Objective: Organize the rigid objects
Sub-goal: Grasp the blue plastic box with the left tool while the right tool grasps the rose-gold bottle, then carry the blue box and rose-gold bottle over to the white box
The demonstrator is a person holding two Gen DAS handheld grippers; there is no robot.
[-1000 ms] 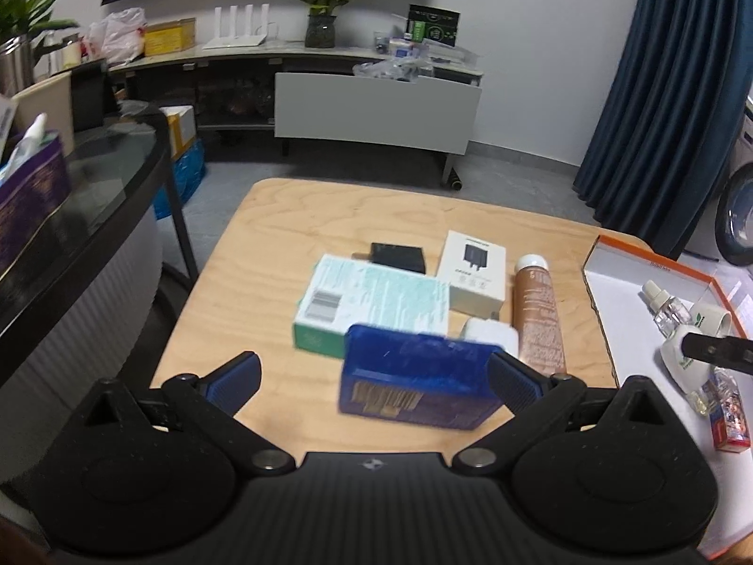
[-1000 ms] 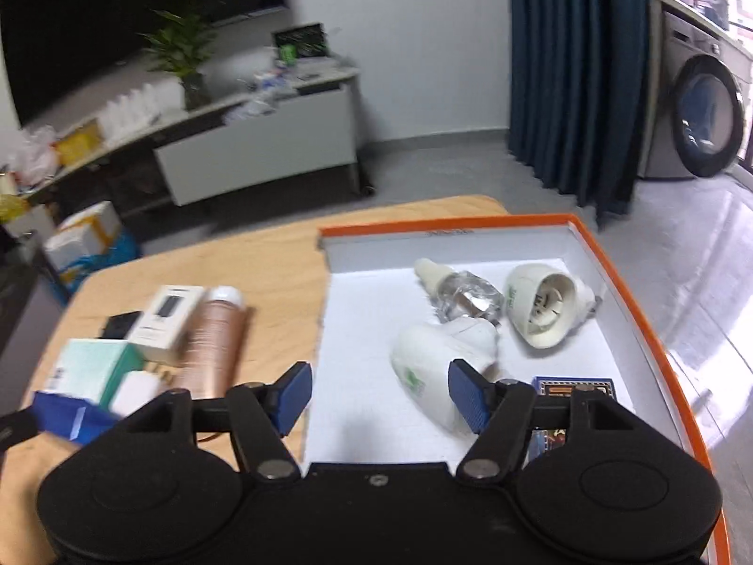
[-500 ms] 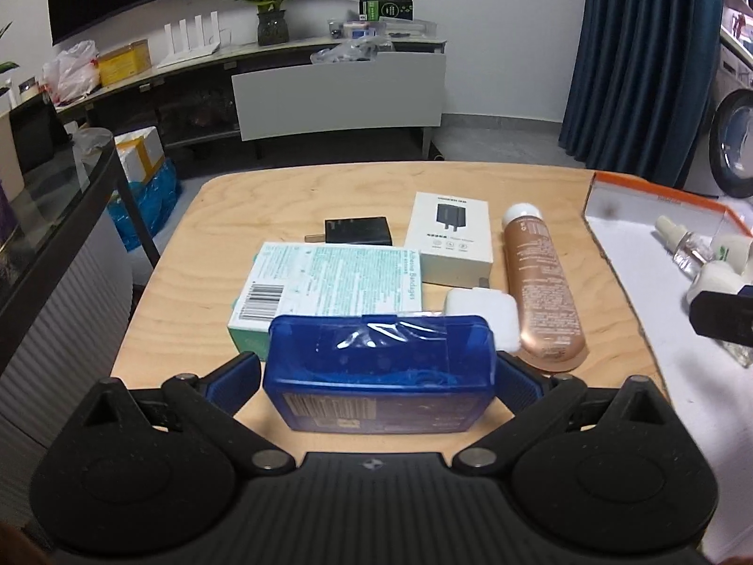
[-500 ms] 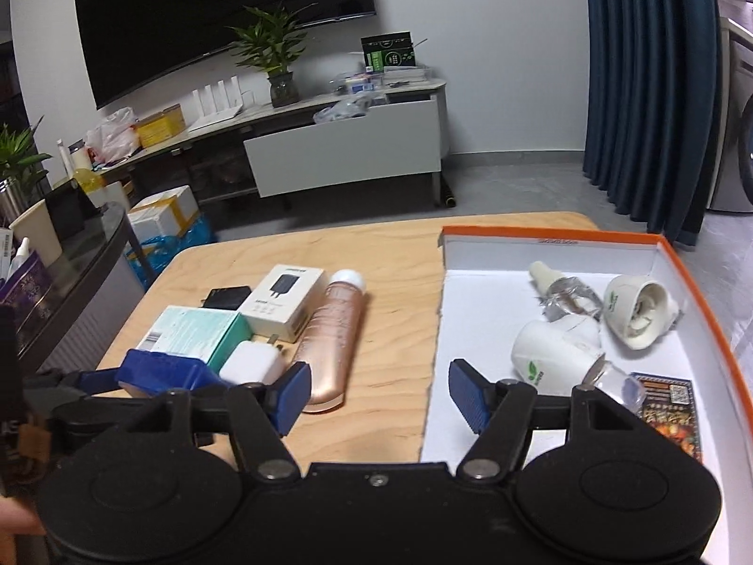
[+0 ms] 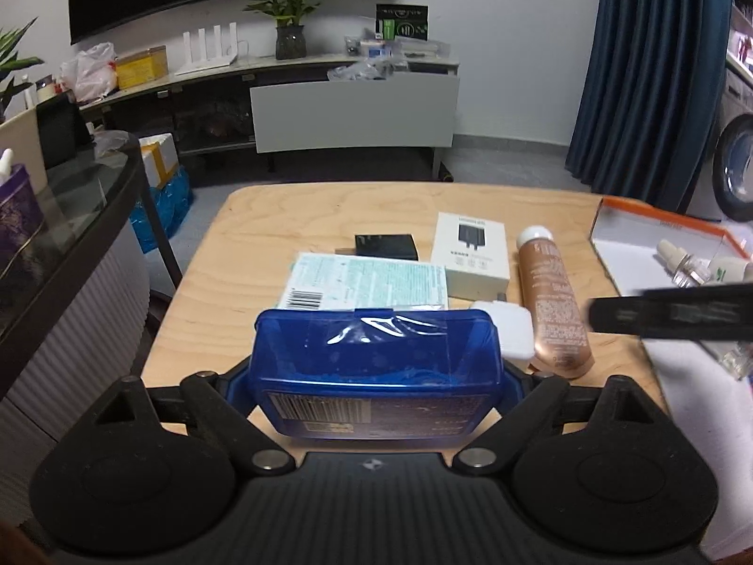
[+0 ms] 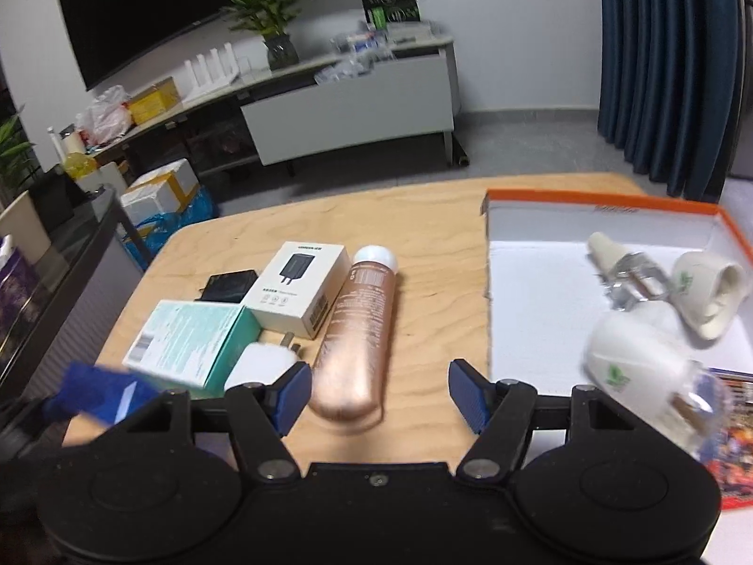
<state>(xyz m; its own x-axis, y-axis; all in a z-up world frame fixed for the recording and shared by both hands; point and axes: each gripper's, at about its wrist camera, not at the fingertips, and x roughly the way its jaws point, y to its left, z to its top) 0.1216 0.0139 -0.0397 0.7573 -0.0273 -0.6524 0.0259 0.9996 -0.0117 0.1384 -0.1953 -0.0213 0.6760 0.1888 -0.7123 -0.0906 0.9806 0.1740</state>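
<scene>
Left gripper (image 5: 375, 379) clamps a blue plastic case (image 5: 375, 372) across its width, jaws closed onto both sides, case lifted clear of the wooden table (image 5: 292, 216) and facing the camera squarely; a sec ago it sat skewed and only half between the fingers, so the pick looks done and the carry phase is on. Left wrist view, behind the case: teal box (image 5: 362, 280), black adapter (image 5: 386, 246), white charger box (image 5: 475, 254), white plug (image 5: 506, 332) and copper-coloured bottle (image 5: 553, 303), all flat on the table w/ the bottle just beside the plug. At right, the orange-rimmed tray (image 5: 659, 216) w/ a blurred black bar of the other tool crossing in front of it. Right wrist view: right gripper (image 6: 380, 398) is wide apart and holds nothing, hovering above the bottle (image 6: 360, 334), its base between the pads but apparently not touching; a sec ago this tool looked down at the tray, so it has swung over to the loose items, prob. for the bottle next. Tray (image 6: 607, 197) already has a glass dropper bottle (image 6: 626, 273), two white plug-in diffusers (image 6: 706, 292) and a printed card (image 6: 734, 438), frame blurred. Blue case (image 6: 96, 391) shows at far left, approx. level w/ the table edge and well apart from the tray.
</scene>
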